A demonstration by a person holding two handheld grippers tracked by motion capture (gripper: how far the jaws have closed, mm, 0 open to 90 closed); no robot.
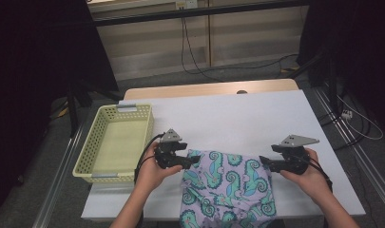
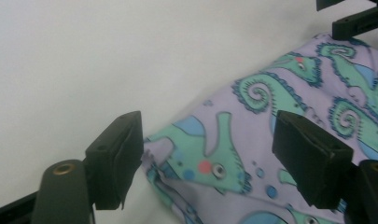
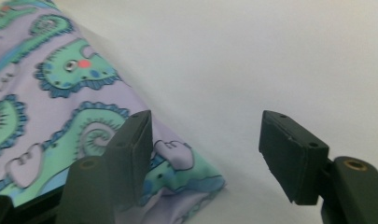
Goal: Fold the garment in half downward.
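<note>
A purple cloth with green seahorses point(image 1: 228, 185) is spread flat on the white table point(image 1: 237, 118), at the near edge, and part of it hangs over toward the person. It is most likely laid out this way so that its two far corners can be picked up, one by each tool.

The left gripper point(image 1: 192, 160) is held at the far left corner of the cloth. In the left gripper view that corner point(image 2: 151, 142) is seen right beside the left jaw, with the cloth running under the gap. The jaws are spread wide and nothing is pinched yet.

The right gripper point(image 1: 262, 160) is held at the far right corner. In the right gripper view the corner point(image 3: 210, 179) is seen low between the jaws, close to the left one. These jaws are spread wide too, and nothing is squeezed.

Both grippers are pointed inward, toward each other, with the cloth between them. The left hand point(image 1: 154, 171) and the right hand point(image 1: 311, 173) are kept low, near the table top, and the forearms are stretched in from the near side.

A pale yellow basket point(image 1: 100, 142) is set at the left of the table, just beside the left hand. It may be meant for the cloth once it is folded
</note>
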